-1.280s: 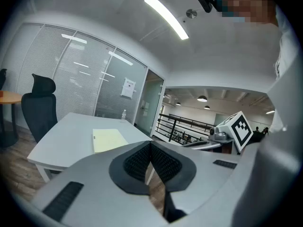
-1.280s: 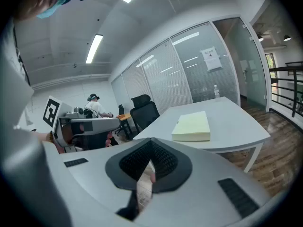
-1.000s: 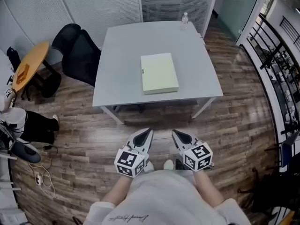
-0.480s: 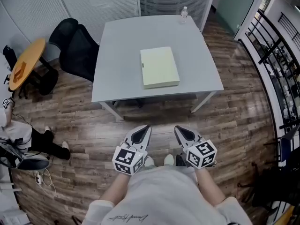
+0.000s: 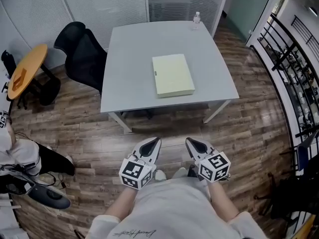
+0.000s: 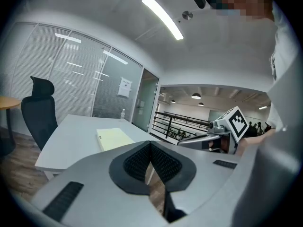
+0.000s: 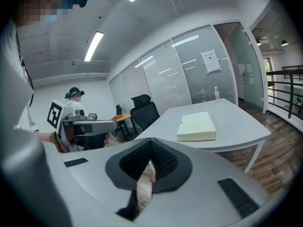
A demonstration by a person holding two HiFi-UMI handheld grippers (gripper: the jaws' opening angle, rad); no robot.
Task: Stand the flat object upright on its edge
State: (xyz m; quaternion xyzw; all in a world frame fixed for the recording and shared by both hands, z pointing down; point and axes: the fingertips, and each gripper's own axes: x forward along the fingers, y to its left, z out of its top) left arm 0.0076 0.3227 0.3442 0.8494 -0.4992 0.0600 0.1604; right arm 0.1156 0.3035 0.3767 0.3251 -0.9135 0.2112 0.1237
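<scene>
Across the floor (image 5: 249,128) from the person (image 5: 174,208), the grey bench (image 5: 129,68) sits no nearer than a second ago. Its pale yellow pad (image 5: 173,75) lies flat mid-top, untouched, so the task has not begun. Left tongs (image 5: 153,144) and right tongs (image 5: 192,143) stay shut and empty at the waist. The right gripper view shows the pad's thick side, which the head view hides.

Grey square table (image 5: 129,68) stands on wood floor (image 5: 249,118). Pale yellow flat box (image 5: 173,75) lies flat near the table's middle. Small clear bottle (image 5: 197,20) stands upright at the far right corner.
</scene>
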